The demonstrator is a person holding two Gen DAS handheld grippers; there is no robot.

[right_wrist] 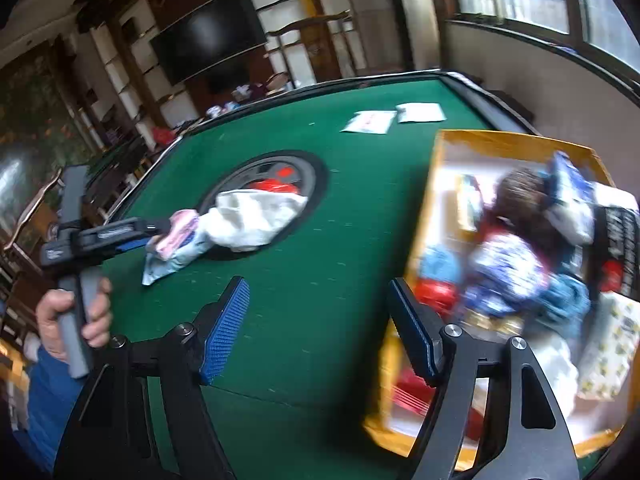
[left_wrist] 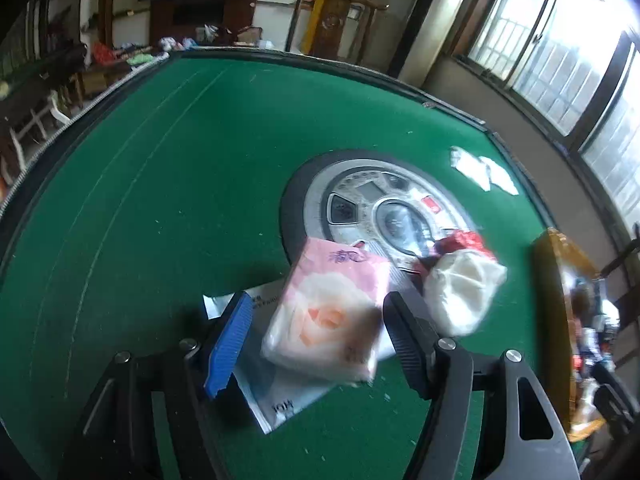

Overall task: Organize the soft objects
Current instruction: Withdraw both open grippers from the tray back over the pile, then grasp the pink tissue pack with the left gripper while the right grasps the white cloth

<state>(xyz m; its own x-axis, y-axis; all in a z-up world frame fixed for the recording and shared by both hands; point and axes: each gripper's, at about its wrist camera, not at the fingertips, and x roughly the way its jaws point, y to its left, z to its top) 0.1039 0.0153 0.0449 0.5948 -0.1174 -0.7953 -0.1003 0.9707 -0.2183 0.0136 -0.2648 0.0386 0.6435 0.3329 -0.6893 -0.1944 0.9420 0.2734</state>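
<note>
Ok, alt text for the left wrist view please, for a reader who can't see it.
The left gripper, fingers open, straddles a pink tissue pack lying on a pale blue pack on a green table. A white bag sits just right of them by the table's round centre panel, with two white packets farther off and a wooden box at the right edge.
</note>
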